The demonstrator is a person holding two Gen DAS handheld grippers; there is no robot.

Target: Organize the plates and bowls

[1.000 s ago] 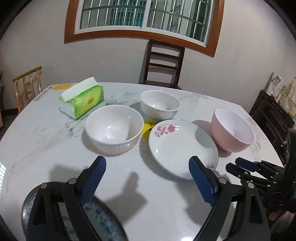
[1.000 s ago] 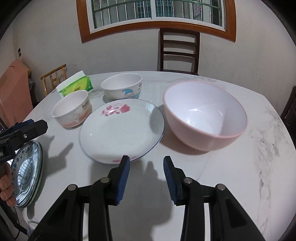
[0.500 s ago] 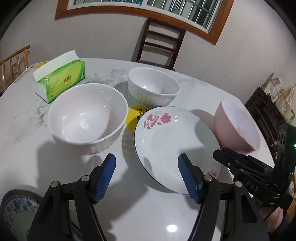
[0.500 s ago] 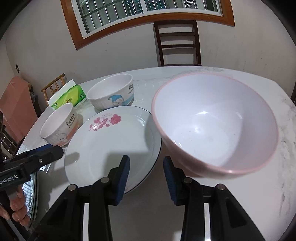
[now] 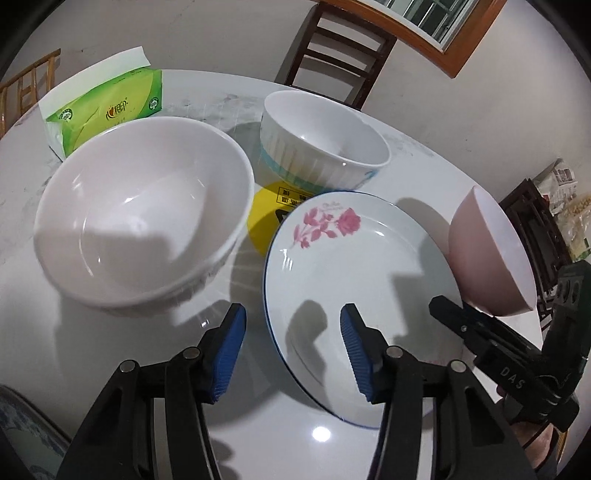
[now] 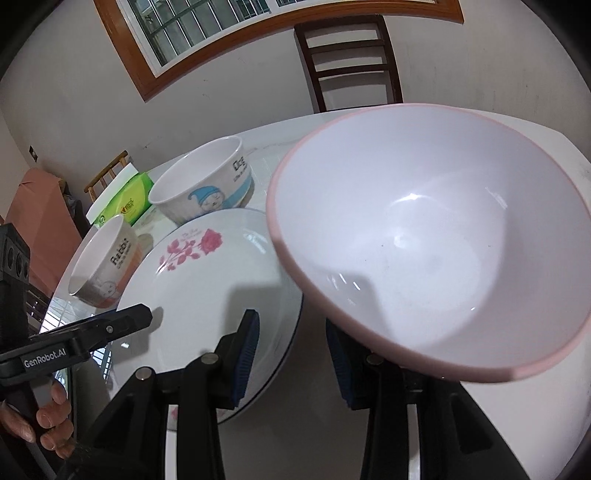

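Pink bowl (image 6: 424, 251) looms at my right tool (image 6: 291, 354), rim above right finger, apart. Rose plate (image 5: 354, 280) flat on surface, rim between left tool (image 5: 293, 332) fingers. Both tools part-open, empty.

We see a plain off-white wall (image 6: 229, 96) behind a white marbled table (image 5: 424, 158). A window (image 6: 207, 22) with a brown wooden frame and bars sits high in that wall. Below it a dark wooden chair (image 6: 351, 62) stands at the table's far edge. At the left a lighter bamboo chair (image 6: 107, 173) stands near the table, with a reddish-brown panel (image 6: 33, 221) beside it. In the left view a dark shelf (image 5: 532, 214) stands by the right wall, holding packets we cannot make out. A bright spot of lamp light (image 5: 320, 434) glints on the glossy tabletop.
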